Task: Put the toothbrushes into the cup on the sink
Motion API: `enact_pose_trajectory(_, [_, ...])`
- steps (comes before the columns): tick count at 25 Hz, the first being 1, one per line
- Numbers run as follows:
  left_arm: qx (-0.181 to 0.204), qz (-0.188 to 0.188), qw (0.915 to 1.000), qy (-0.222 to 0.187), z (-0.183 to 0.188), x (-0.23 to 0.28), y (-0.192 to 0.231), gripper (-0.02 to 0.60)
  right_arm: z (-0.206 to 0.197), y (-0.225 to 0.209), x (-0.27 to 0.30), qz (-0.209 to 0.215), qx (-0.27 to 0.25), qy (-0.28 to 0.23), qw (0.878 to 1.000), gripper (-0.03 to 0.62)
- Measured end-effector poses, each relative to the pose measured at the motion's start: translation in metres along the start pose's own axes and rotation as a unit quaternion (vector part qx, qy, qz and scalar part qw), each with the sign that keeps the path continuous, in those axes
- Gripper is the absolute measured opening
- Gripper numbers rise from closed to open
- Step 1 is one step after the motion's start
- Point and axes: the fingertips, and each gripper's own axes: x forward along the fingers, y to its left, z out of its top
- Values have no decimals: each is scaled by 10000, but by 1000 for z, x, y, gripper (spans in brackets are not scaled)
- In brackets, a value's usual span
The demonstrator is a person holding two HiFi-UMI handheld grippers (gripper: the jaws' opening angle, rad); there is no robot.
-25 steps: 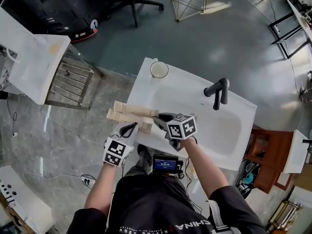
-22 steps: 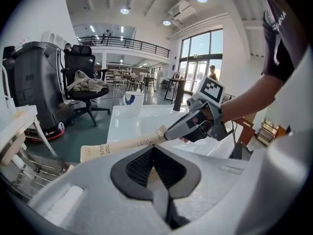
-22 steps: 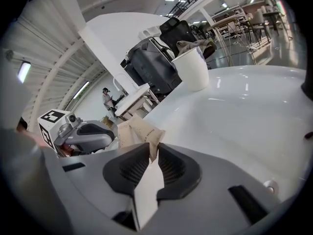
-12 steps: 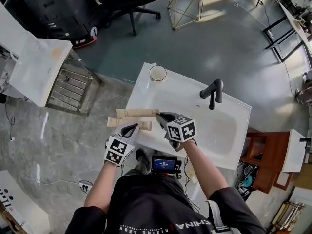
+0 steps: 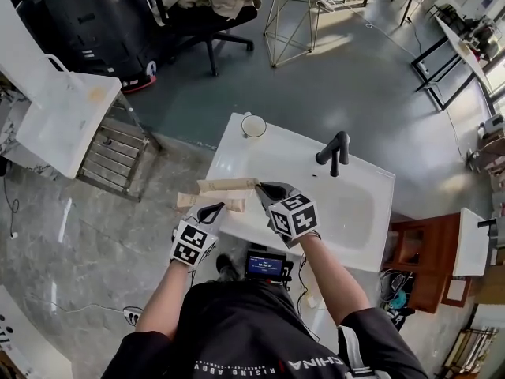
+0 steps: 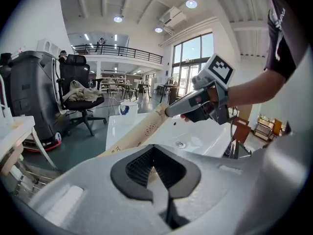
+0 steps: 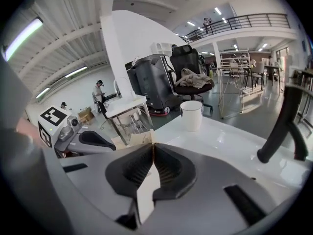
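Cardboard-coloured packs: the upper toothbrush box [image 5: 225, 185] and the lower toothbrush box [image 5: 193, 200] sit side by side at centre left of the head view. Both reach out past the left edge of the sink [image 5: 355, 212], well apart from the cup.
Cup [image 5: 253, 125]: upright on the sink's far left corner, upper centre of the head view; seen from above it looks empty.
Sink bowl: nothing in it; the tap [image 5: 333, 151] stands beyond it, right of centre.
Right hand-held gripper [image 5: 262, 186]: its jaws have just been closing and now pinch the right end of the upper toothbrush box, whose edge pokes out past the pads.
Left hand-held gripper [image 5: 211, 209]: pressed together on a pale strip, by my reading the lower toothbrush box.
Done so far: both boxes appear gripped; neither is in the cup.
Left to do: carry each box to the cup, stand it inside and let go.
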Motion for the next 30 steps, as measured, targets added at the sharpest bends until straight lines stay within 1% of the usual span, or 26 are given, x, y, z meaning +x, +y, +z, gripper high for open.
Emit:
enact_pose_trajectory(4, [107,-10,9997,-212,14,-9,-3,-3,17,12,-17,-264,-496,-9,9984,18])
enact_pose_trajectory(9, [241,-20,9988,-425,26,-20,-9,-3,35,24,-38,-577,-1007,-107,9932,17])
enact_pose_trajectory(14, [311,-64,9978,-585,36,-27,-17,-3,42,35,-52,-780,-1340,-97,9879,15])
enact_pose_trajectory(17, [356,-87,9972,-650,43,-29,-20,-3,45,38,-59,-836,-1445,-91,9859,15])
enact_pose_trajectory(23, [432,-48,9969,-655,62,-28,-13,-3,60,30,-74,-989,-1658,-76,9812,15])
enact_pose_trajectory(27, [467,-32,9967,-661,87,-23,-2,-3,85,19,-87,-1146,-1872,-83,9756,15])
enact_pose_trajectory(30, [536,-92,9964,-651,106,-15,5,-3,109,5,-95,-1318,-2112,-94,9685,15])
